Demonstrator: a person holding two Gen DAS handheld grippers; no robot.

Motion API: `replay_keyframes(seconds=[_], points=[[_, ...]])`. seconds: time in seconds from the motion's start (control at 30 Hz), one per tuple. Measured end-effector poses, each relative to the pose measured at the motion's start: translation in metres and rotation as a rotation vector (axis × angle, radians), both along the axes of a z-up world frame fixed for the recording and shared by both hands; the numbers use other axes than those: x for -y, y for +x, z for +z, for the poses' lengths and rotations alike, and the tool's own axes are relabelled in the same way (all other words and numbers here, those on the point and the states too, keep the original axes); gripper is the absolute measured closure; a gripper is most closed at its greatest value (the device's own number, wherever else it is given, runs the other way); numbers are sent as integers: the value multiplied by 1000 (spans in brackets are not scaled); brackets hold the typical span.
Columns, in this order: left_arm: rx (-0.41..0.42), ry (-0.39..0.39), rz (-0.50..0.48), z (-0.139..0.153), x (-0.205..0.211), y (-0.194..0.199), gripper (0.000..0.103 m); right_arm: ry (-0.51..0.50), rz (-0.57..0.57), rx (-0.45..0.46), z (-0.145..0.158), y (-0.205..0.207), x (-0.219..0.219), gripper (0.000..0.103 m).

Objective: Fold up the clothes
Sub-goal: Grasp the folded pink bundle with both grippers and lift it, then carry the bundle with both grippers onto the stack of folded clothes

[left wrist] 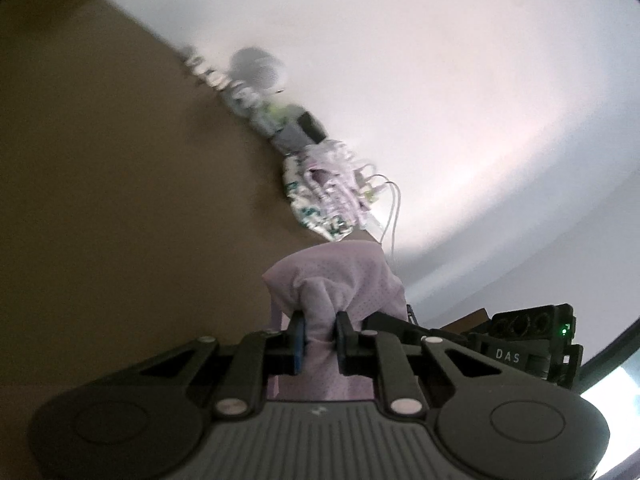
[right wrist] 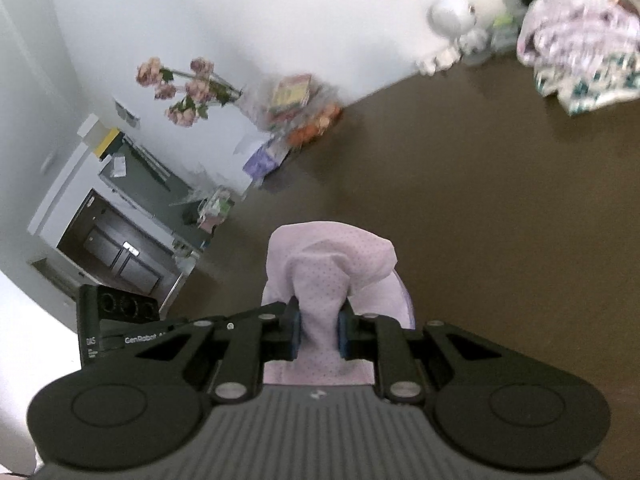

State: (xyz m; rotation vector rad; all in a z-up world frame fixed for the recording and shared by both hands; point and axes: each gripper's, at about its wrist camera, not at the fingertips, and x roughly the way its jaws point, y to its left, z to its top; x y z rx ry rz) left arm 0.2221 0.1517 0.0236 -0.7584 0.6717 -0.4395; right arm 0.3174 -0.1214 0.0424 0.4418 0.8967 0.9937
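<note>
A pale lilac garment with a fine dot pattern is held by both grippers above the brown table. In the left wrist view my left gripper is shut on a bunched fold of the lilac garment. The right wrist view shows my right gripper shut on another bunched part of the lilac garment. Cloth bulges out past both sets of blue pads and hangs below them. The rest of the garment is hidden under the gripper bodies.
A heap of patterned clothes lies by the wall on the brown table. Small white items, a flower bunch and packets line the table's far edge. The other gripper's body shows at the right.
</note>
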Motion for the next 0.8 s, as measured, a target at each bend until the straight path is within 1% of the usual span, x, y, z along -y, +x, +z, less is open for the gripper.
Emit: replay_keyframes(seconds=[0.2,0.33,0.4,0.47,0.53,0.67,0.7,0.8], points=[[79,42,-36,56,19,55,90,41,-88,77,47,30,26,87],[129,77,-49,90,36,99,90,47,-143,131,79,58,41,86],[138,79,-59,103,47,122,90,44,-171,147,92,76,48,86],[128,51,-71,113,55,150,90,41,-201,156,103,96,57,86],[118,20,-78,119,61,178,90,42,-228,157,111,119,65,86],[99,-5,-83,119,77,241,90,47,-280,137,110,175,79,86],[86,-10,-86,114,80,257,90,45,-288,130,108,189,82,86],[39,-25,-98,94,88,307,90,22,-308,89,85,238,90,86]])
